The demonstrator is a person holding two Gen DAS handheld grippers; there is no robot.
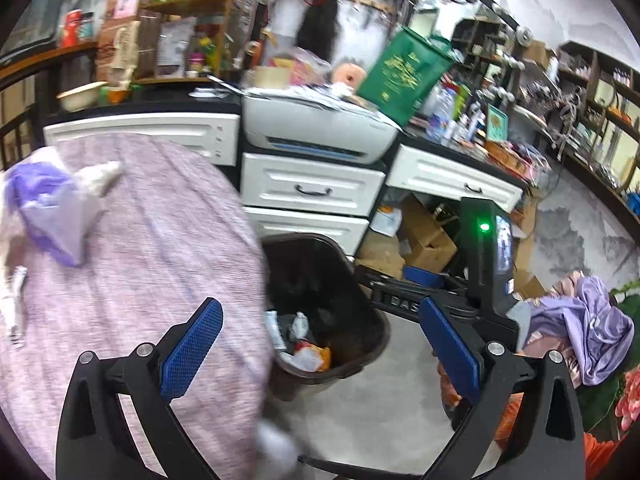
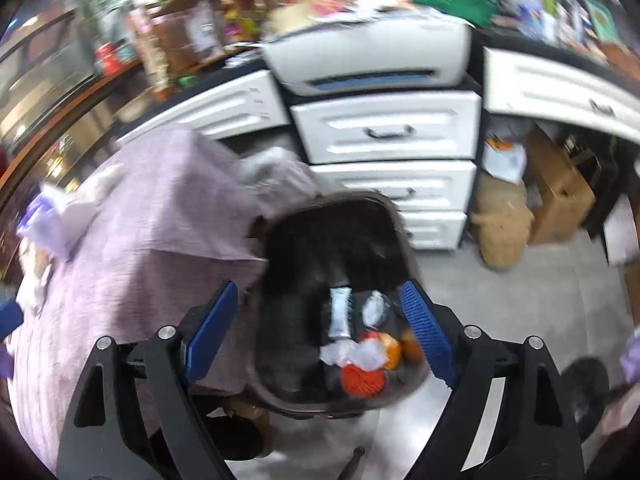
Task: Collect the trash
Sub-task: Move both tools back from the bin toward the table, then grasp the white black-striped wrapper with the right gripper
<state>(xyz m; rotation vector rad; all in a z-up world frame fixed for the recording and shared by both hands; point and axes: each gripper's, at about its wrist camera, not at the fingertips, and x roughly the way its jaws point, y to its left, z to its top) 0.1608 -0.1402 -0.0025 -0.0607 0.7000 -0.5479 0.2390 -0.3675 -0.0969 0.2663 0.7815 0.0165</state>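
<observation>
A dark brown trash bin [image 1: 372,316] stands on the floor beside a table with a lilac cloth [image 1: 152,240]. Wrappers and a tube lie in its bottom; the right wrist view shows the bin [image 2: 396,216] with white, orange and red scraps inside. My left gripper [image 1: 320,344] is open and empty, above the table edge and the bin. My right gripper [image 2: 320,332] is open and empty, right over the bin's mouth. A purple glove [image 1: 36,184], crumpled white paper [image 1: 98,174] and a small wrapper [image 1: 14,304] lie on the cloth at the left.
White drawers [image 1: 312,188] with a printer [image 1: 316,128] on top stand behind the bin. Cardboard boxes [image 1: 428,236] sit under the desk at right. A pile of lilac clothes [image 1: 584,320] lies on the floor at right. The other gripper's body [image 1: 484,256] is near.
</observation>
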